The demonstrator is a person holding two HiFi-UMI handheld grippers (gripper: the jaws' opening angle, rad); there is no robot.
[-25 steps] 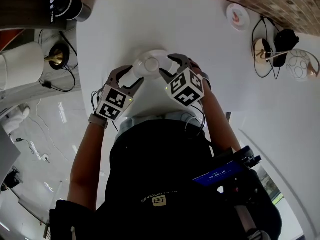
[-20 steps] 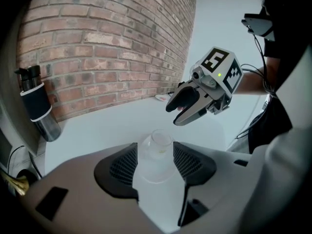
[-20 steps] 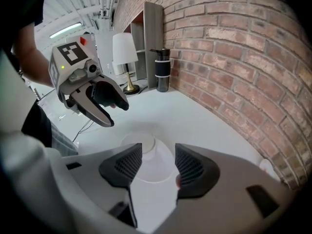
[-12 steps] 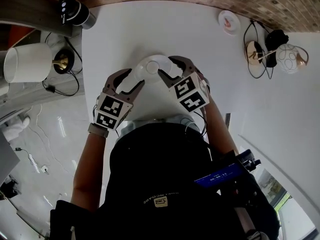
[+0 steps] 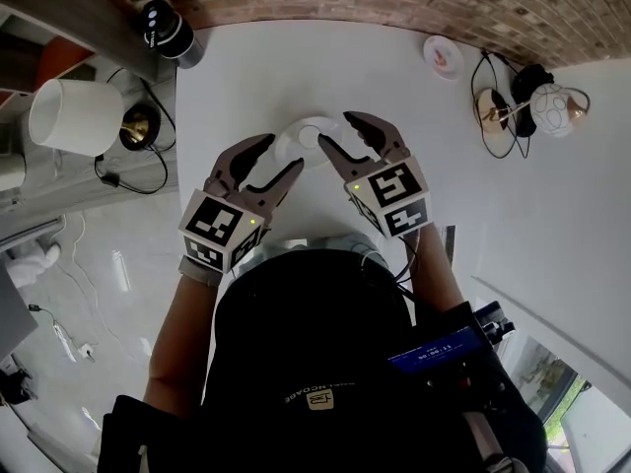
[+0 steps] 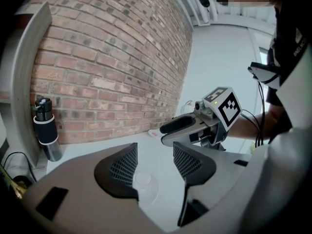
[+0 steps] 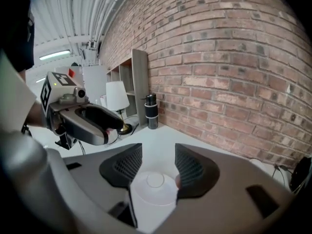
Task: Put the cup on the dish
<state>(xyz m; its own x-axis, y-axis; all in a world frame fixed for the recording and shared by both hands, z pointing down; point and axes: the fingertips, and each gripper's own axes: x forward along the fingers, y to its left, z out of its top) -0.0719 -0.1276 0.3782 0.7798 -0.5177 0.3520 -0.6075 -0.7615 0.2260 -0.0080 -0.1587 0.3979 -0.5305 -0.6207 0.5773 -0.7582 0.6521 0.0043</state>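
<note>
A white cup stands upside down on a white dish near the front of the white table. My left gripper is open just left of the dish. My right gripper is open at the dish's right edge. In the left gripper view the cup and dish lie below the open left gripper, and the right gripper hovers beyond, holding nothing. In the right gripper view the cup fills the gap of the open right gripper; contact cannot be told.
A black bottle stands at the table's far left corner by the brick wall. A small plate lies far right. A white lamp is off the left edge. A globe lamp with cables sits at the right.
Both grippers have drawn back slightly toward the person and the view has lifted. The cup stays on the dish.
</note>
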